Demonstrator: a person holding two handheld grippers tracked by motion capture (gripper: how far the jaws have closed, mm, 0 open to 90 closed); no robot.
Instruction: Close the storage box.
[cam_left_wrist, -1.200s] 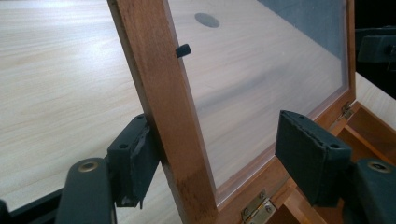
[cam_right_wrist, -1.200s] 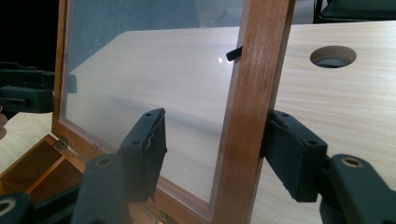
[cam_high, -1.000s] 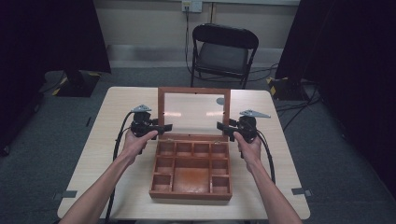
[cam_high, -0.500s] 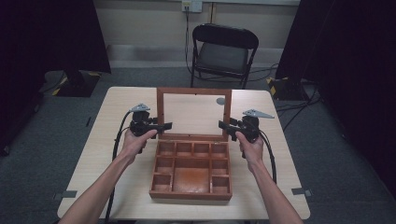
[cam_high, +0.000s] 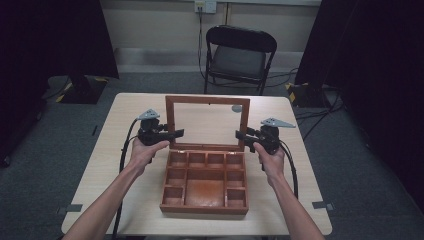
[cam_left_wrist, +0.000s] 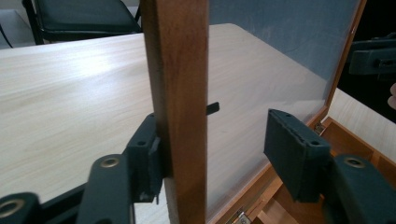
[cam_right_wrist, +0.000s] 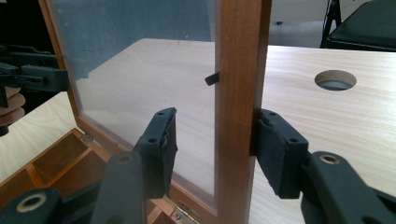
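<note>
Near the middle of the table (cam_high: 125, 115), a wooden compartment box (cam_high: 205, 185) lies open with its glass-paned lid (cam_high: 207, 102) standing upright at the far edge. The left gripper (cam_high: 172, 134) straddles the lid's left frame rail and the right gripper (cam_high: 241, 135) straddles the right rail. Both sets of jaws have just been closing with the rail between them. In the left gripper view the outer pad touches the wood while the inner pad (cam_left_wrist: 292, 156) stands off on the glass side, so nothing is clamped yet. The right gripper view reads the same: the outer pad (cam_right_wrist: 275, 149) meets the rail and the inner one is apart. To lower the lid well, I judge both grips should seat squarely on the wood, not on the pane, and close evenly before the hands swing the lid together about its hinges (cam_right_wrist: 180, 215), so that the frame does not twist. The compartments look empty from above, though their near corners lie in shadow, and the small dark tab (cam_left_wrist: 213, 108) beyond the glass is hard to identify.
</note>
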